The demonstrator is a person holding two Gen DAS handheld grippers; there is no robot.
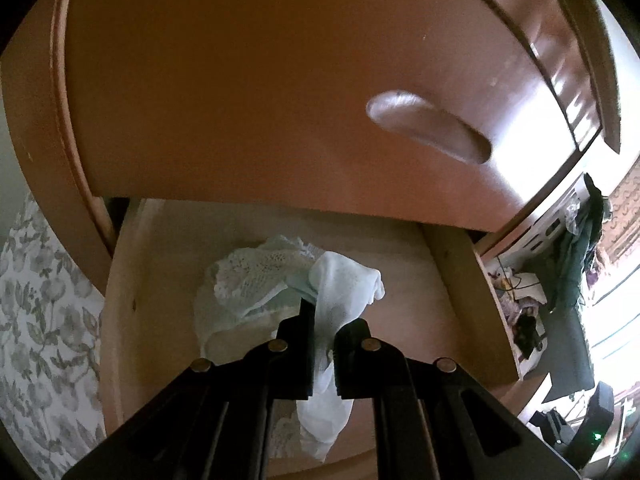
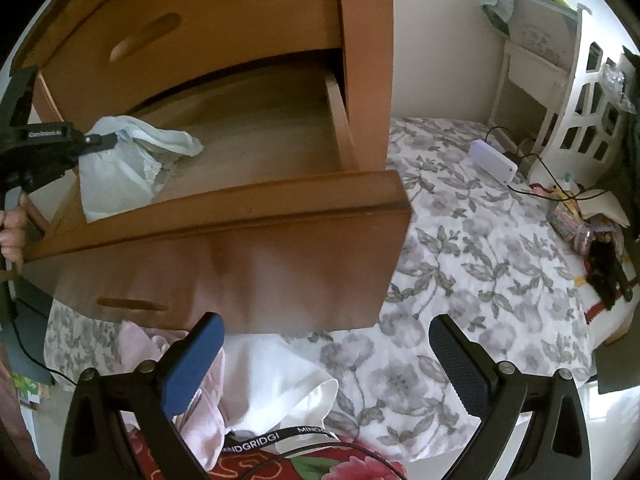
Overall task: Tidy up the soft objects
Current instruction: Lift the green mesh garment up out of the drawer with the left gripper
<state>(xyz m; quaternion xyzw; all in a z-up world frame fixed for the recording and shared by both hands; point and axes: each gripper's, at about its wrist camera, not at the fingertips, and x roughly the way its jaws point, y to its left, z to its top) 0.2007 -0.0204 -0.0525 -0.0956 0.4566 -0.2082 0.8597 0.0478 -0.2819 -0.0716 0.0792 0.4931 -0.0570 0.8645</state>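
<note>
Grippers: 2, one per hand.
Right gripper (image 2: 326, 364): nearest in its own view; jaws wide apart, nothing btwn them; blue pad (image 2: 192, 364) on one finger, dark ribbed pad on the other. Hovers over clothes lying on the floral sheet (image 2: 460, 264).
Clothes under it: 2 seen, a pink garment (image 2: 204, 428) and a white garment (image 2: 272, 384), touching, just below the drawer front.
Strap: black lanyard (image 2: 276, 440) w/ white lettering lies across the white garment.
Left gripper (image 1: 322, 320): jaws closed tight on a white sock (image 1: 340, 292); sock runs up btwn the fingers, toe end flopped over to the right, lower end hanging below the pads.
Hand: fingers of the left hand (image 2: 12, 236) on the grip, at frame edge.
Drawer (image 2: 280, 196): 1 open, wood, pulled out; sock held over its inside, left part.
In drawer: pale lacy cloth bundle (image 1: 248, 276), crumpled, on the drawer floor, just behind the sock; can't tell if touching.
Upper drawer front (image 1: 280, 80): 1, closed, w/ oval cut-out handle (image 1: 428, 128).
Far: white rack (image 2: 580, 100) beside the sheet; a white box w/ a cable (image 2: 494, 160) lies on the sheet.
</note>
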